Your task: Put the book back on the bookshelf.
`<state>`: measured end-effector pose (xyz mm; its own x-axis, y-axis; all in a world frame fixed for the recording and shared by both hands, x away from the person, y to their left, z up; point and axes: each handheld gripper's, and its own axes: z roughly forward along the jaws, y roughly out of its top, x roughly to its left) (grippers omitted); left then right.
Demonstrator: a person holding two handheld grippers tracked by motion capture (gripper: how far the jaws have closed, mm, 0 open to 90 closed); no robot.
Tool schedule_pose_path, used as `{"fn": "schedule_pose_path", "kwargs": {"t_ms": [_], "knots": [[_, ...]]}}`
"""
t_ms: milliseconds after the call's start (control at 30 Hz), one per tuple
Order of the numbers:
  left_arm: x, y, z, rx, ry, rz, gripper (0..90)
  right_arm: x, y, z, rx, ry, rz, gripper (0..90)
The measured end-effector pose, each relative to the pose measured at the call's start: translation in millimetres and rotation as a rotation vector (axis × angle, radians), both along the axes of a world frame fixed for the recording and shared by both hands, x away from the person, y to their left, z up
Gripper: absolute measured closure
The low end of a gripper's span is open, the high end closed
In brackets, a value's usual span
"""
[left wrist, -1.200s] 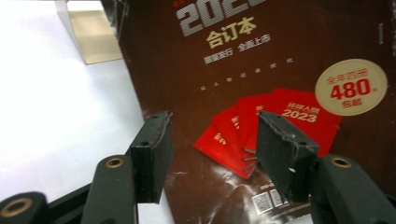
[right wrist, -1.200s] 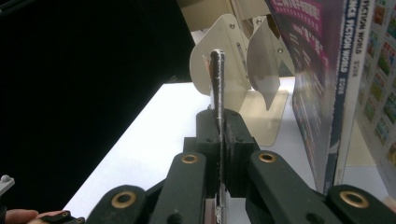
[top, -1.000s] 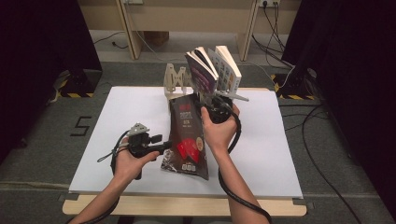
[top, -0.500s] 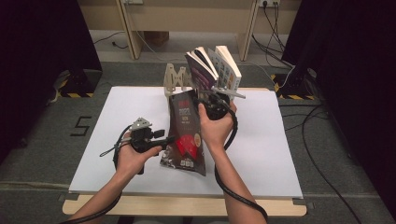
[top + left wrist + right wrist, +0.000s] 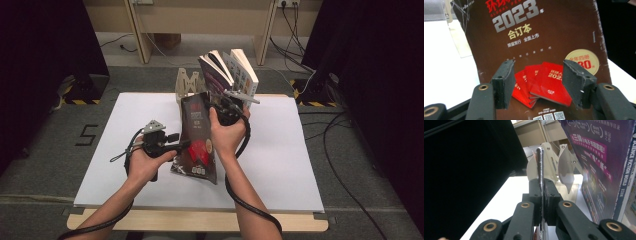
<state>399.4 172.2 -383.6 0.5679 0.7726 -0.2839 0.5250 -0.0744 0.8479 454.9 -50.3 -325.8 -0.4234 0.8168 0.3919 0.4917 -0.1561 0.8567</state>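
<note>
While wide open, left gripper point(image 5: 186, 145) faces the brown magazine's point(image 5: 197, 137) cover, maybe just touching. Lifted mid-table point(image 5: 115, 155), bare white space either side. Top edge pinched tight by right gripper point(image 5: 218, 106). Wooden rack point(image 5: 186, 82) and leaning books point(image 5: 231, 72) close behind.

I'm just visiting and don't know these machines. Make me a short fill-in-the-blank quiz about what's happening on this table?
1. The right gripper is clamped on the edge of the dark ____ magazine.
2. The left gripper faces that magazine's cover with its jaws ____.
3. The big year printed on the cover is ____.
4. The other books stand in a pale rack at the ____ edge of the white table, seen from the person's side.

Missing words: brown; open; 2023; far
</note>
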Motion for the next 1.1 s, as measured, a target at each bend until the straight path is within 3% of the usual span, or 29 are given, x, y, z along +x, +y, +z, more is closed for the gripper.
{"fn": "schedule_pose_path", "kwargs": {"t_ms": [400,767,1100], "knots": [[8.3,-16.2,13.5,-0.040,0.006,-0.019,39.9,0.6,5.4,-4.1,-0.013,0.005,-0.003,86.8],[13.7,-40.3,22.0,-0.028,0.003,-0.054,37.0,1.1,8.8,-4.3,-0.027,0.002,0.001,86.4],[15.9,-53.5,21.9,-0.021,0.017,-0.048,35.1,1.4,10.1,-5.6,-0.039,0.010,-0.001,86.1]]}}
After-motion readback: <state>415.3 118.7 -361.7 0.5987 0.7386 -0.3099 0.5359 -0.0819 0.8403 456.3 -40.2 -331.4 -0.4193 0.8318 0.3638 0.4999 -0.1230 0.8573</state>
